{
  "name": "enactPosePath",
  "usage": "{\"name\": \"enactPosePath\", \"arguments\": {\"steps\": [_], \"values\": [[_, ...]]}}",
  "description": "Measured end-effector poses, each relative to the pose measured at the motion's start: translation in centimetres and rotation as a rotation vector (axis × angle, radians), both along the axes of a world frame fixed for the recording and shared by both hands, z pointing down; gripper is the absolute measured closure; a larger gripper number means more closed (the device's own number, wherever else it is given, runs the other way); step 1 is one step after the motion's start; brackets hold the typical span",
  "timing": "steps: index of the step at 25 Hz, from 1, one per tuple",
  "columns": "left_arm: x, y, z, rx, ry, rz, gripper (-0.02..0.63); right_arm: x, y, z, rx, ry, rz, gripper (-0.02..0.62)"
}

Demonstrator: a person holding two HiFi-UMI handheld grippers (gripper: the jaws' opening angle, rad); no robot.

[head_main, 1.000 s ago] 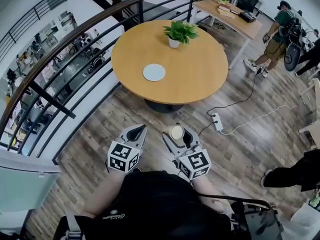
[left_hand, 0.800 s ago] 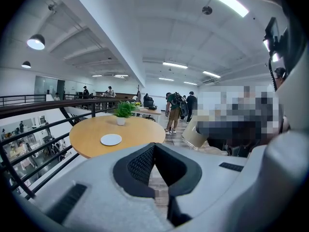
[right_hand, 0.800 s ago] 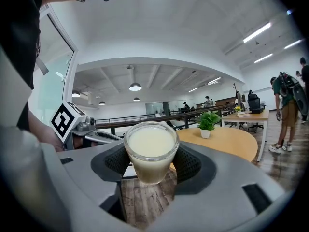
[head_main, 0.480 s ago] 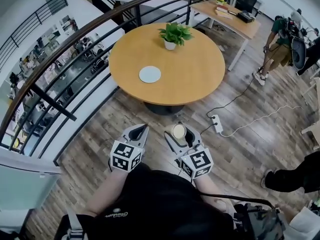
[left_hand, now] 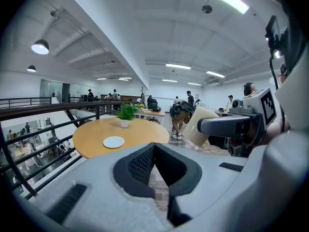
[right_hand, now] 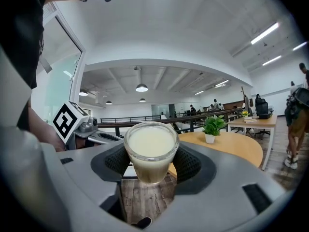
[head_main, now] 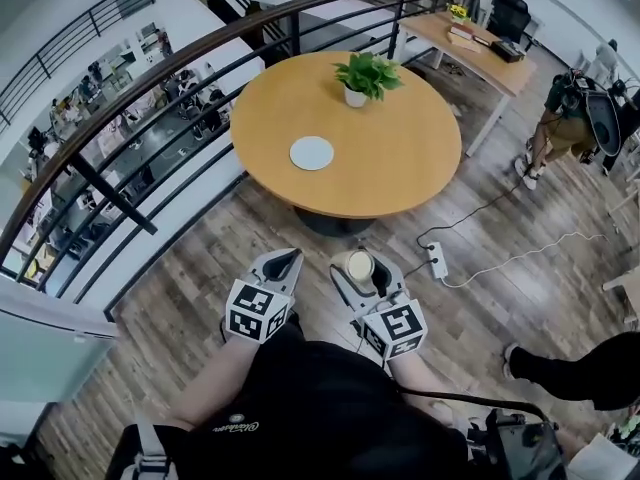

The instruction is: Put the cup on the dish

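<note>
Our right gripper (head_main: 364, 268) pinches the full cup (right_hand: 151, 151) upright over the floor (head_main: 190, 268); the left gripper (head_main: 281, 264) is pressed together, empty. We should carry it level to the dish (head_main: 311, 152) at 11 o'clock on the table (head_main: 400, 168), lowering it centred.

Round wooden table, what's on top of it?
A white round dish near the middle and a potted green plant toward the far edge. The glass cup of creamy liquid isn't on it; the right claw holds that. The spots beneath dish and pot are covered.
</note>
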State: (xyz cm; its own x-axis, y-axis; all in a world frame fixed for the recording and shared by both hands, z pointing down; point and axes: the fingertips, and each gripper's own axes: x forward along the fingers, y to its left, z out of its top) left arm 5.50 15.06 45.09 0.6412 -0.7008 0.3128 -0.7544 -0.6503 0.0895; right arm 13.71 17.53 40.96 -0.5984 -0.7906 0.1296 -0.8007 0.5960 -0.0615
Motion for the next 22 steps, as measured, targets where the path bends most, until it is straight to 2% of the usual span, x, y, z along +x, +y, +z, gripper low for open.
{"name": "enactPosePath", "arguments": {"steps": [12, 22], "values": [[-1.5, -3.9, 0.9, -0.014, 0.010, -0.023, 0.609, -1.2, -4.1, 0.6, -0.009, 0.009, -0.011, 0.334], [-3.5, -10.9, 0.5, -0.015, 0.026, -0.004, 0.609, -3.6, -10.7, 0.5, -0.023, 0.016, 0.003, 0.334]]}}
